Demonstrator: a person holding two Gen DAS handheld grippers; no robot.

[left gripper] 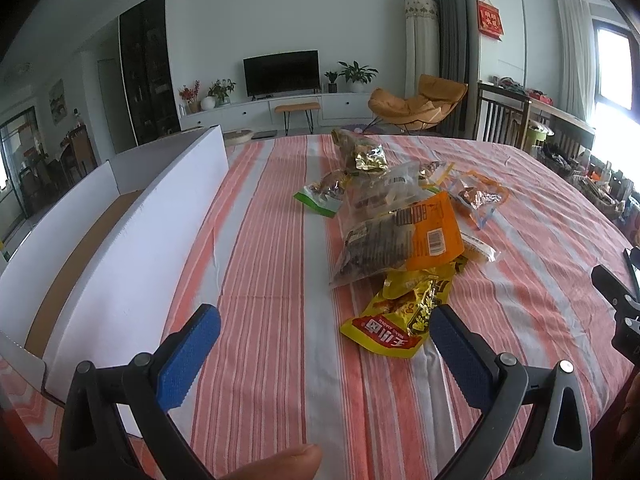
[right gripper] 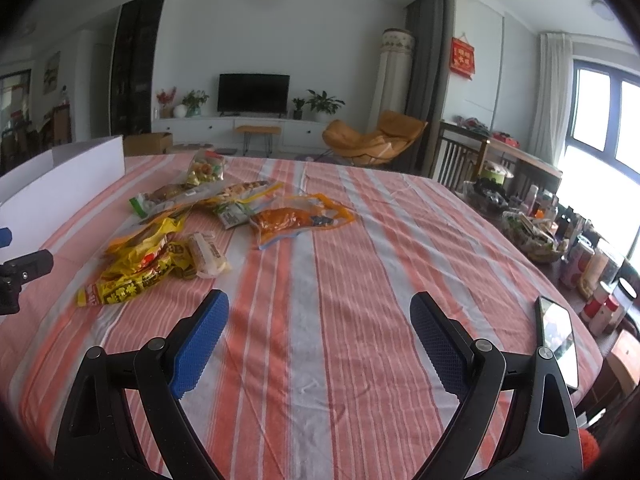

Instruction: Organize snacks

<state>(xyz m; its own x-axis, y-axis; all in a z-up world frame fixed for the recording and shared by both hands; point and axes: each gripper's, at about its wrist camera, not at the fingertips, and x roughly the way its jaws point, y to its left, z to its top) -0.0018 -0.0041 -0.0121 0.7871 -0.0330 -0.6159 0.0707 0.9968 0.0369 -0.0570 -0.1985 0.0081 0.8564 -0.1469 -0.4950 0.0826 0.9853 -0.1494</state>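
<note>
A loose pile of snack packets lies on the striped tablecloth point(left gripper: 272, 264). Nearest me is a yellow packet point(left gripper: 396, 320) with red lettering, and behind it an orange and clear packet point(left gripper: 400, 240), a green-edged one point(left gripper: 320, 196) and a gold one point(left gripper: 366, 152). My left gripper point(left gripper: 324, 326) hovers open just in front of the yellow packet, holding nothing. An open white cardboard box point(left gripper: 132, 240) stands to its left. In the right wrist view the pile point(right gripper: 168, 240) sits ahead and left, with an orange packet point(right gripper: 296, 218) apart from it. My right gripper point(right gripper: 320, 308) is open over bare cloth.
A phone point(right gripper: 558, 340) lies near the table's right edge. Beyond that edge stands a low table crowded with bottles and jars point(right gripper: 592, 264). A fingertip point(left gripper: 280, 462) shows at the bottom of the left wrist view. The living room lies behind.
</note>
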